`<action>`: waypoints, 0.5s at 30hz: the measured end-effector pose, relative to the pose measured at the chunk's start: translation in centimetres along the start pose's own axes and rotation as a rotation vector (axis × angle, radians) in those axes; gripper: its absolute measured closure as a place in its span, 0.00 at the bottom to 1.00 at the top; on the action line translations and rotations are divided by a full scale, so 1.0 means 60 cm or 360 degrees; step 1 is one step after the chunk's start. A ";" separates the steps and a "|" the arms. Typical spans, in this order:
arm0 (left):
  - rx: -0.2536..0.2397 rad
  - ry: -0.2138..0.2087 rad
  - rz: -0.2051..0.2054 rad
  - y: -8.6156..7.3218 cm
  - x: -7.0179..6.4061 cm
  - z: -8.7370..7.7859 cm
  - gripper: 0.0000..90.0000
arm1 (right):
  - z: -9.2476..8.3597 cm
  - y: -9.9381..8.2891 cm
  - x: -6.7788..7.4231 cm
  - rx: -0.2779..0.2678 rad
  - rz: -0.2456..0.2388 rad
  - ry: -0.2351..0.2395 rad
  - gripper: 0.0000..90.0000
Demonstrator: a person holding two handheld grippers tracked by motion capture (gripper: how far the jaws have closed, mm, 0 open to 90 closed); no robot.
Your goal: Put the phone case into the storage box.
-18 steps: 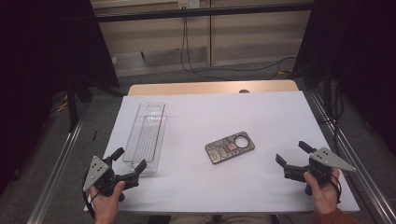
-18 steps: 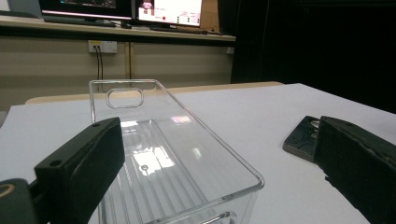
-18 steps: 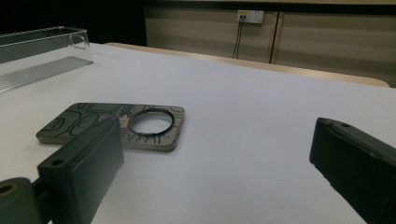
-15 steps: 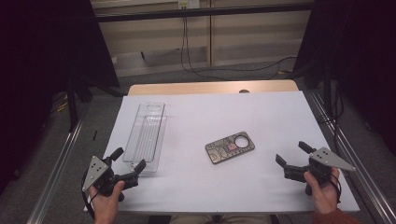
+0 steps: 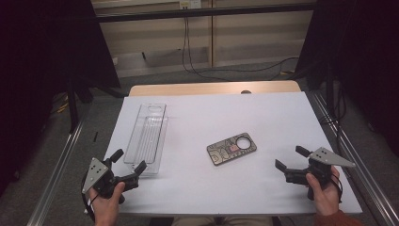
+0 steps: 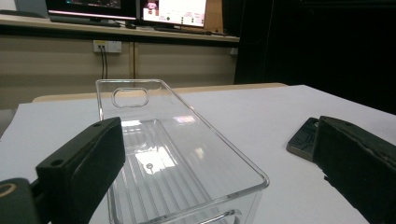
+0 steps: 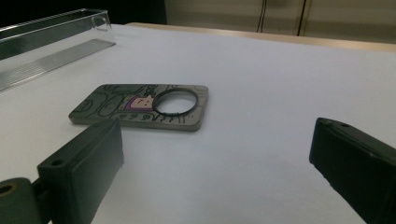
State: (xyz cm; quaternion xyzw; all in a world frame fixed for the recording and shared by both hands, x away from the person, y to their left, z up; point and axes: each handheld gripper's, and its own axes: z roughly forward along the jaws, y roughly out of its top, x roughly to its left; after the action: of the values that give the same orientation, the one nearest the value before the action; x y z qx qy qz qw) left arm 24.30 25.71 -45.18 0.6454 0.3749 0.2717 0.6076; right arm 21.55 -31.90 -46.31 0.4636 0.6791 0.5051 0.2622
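Left tool (image 5: 126, 165): we noted its jaws wide apart and empty, held low over the near left part of the worktop (image 5: 282, 122).
Right tool (image 5: 294, 160): we recorded jaws spread about as far as they go, nothing between them, resting near the right front edge.
Clear tray (image 5: 147, 137): it lay lengthwise straight ahead of the left tool; in the left gripper view its near end wall (image 6: 187, 186) sat between the two jaws, untouched as far as we could tell.
Phone case (image 5: 231, 148): it lay flat, patterned face up, ahead and to the left of the right tool, well apart from it. In the right gripper view (image 7: 142, 110) its round opening faced up and pointed away from the tray.
Case handling (our judgement): light, thin, fairly stiff; flat on the smooth sheet it offered little height for the jaws and would likely slide if pushed. We judged the long edges the best hold, across the narrow width, or a lip at the round opening.
Tray handling (our judgement): rigid thin clear plastic, light, slick, prone to skating. We would pinch one side wall or the near end wall.
Risk: the case could skid away from a closing jaw.
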 end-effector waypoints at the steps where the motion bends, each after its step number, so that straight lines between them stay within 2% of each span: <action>1: -0.0003 0.0007 0.0001 0.000 0.000 0.000 0.03 | 0.002 0.001 0.002 0.0022 0.0004 0.0012 0.04; 4: 0.0005 0.0013 0.0016 0.000 -0.001 -0.004 0.03 | 0.005 0.002 0.004 0.0036 -0.0002 0.0017 0.05; 5: -0.0005 -0.0009 0.0008 0.000 0.000 -0.006 0.03 | 0.008 0.003 0.005 0.0058 0.0011 0.0043 0.05; 12: -0.0006 0.0000 0.0005 0.000 0.002 -0.006 0.03 | 0.020 0.004 0.010 0.0121 0.0038 0.0111 0.05; 14: -0.0004 -0.0002 0.0011 0.000 0.001 -0.006 0.03 | 0.025 0.004 0.012 0.0158 0.0022 0.0141 0.05; 15: -0.0009 -0.0002 0.0000 0.000 0.000 -0.005 0.03 | 0.031 0.003 0.016 0.0216 -0.0002 0.0178 0.04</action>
State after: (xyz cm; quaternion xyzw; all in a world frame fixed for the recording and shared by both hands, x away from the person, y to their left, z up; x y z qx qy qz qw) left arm 24.07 25.86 -45.13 0.6438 0.3736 0.2723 0.6097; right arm 22.71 -30.20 -46.66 0.4509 0.7256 0.4829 0.1922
